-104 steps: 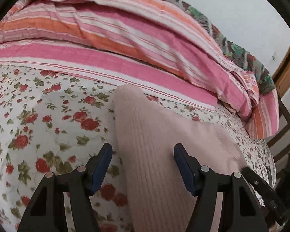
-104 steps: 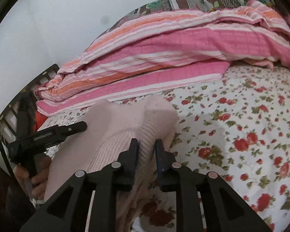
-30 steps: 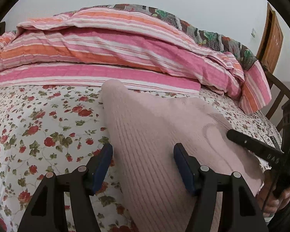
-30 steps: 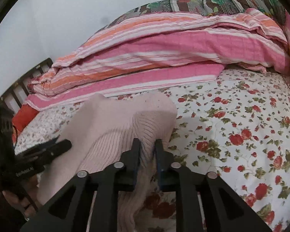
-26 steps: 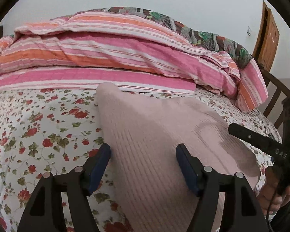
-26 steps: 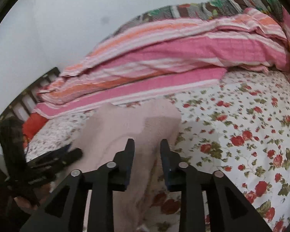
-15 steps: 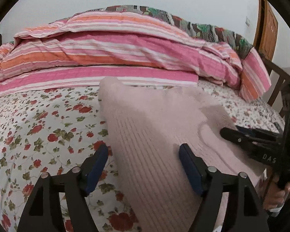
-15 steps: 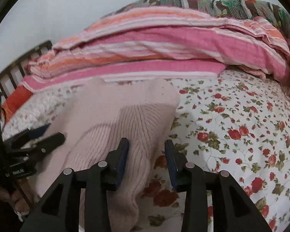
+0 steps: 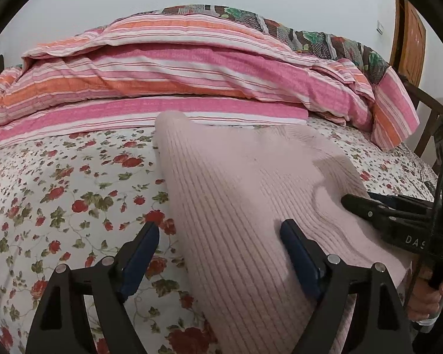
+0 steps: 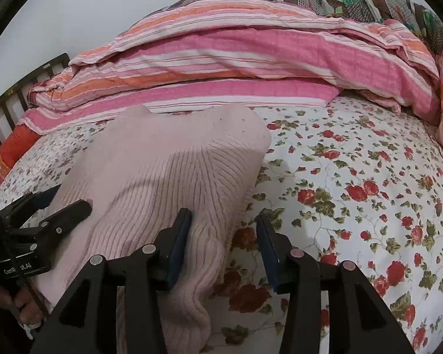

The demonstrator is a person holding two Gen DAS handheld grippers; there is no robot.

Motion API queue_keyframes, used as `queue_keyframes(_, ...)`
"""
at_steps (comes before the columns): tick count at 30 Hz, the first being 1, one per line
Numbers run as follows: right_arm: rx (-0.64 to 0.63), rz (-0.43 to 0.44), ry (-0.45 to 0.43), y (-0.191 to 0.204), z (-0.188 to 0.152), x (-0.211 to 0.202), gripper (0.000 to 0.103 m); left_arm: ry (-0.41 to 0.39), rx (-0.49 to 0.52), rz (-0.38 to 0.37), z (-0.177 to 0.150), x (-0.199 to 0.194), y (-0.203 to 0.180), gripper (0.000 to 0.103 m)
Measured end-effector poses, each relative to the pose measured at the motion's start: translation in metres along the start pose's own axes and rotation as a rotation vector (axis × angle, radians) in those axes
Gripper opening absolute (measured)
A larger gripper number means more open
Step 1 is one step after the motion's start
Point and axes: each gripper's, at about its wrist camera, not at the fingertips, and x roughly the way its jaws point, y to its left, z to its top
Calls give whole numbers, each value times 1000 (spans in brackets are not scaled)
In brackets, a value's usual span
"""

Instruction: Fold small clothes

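A pale pink ribbed knit garment [image 9: 245, 194] lies folded on the floral bedsheet [image 9: 59, 183]; it also shows in the right wrist view [image 10: 168, 171]. My left gripper [image 9: 218, 233] is open, its jaws straddling the garment's left edge without gripping. My right gripper [image 10: 223, 224] is open, its jaws either side of the garment's right edge, the fabric loose between them. Each gripper appears in the other's view: the right one [image 9: 392, 212] and the left one [image 10: 44, 215].
A pink and orange striped quilt [image 9: 177, 82] is piled along the far side of the bed, also in the right wrist view [image 10: 251, 56]. A dark bed rail [image 10: 20, 85] stands at the left, a wooden door [image 9: 410, 38] at the right.
My right gripper was shut on the garment's right edge; it has opened and let the fabric go. My left gripper stayed open and moved little.
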Motion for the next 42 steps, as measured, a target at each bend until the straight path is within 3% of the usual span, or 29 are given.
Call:
queue_keyframes(3, 20, -3, 9, -3, 2, -2, 50, -4, 0, 2, 0, -1, 0, 86)
queue_keyframes(13, 23, -4, 21, -6, 3, -13, 59, -2, -5, -10, 2, -5, 4, 86)
queue_keyframes(22, 22, -77, 9, 3, 0, -36, 59, -7, -5, 0, 6, -14, 4, 85)
queue_keyframes(33, 88, -83, 39, 0, -16, -38, 60, 1, -30, 22, 17, -16, -5, 83)
queue_keyframes(42, 64, -97, 42, 0, -13, -42, 63, 32, -34, 27, 20, -6, -17, 82)
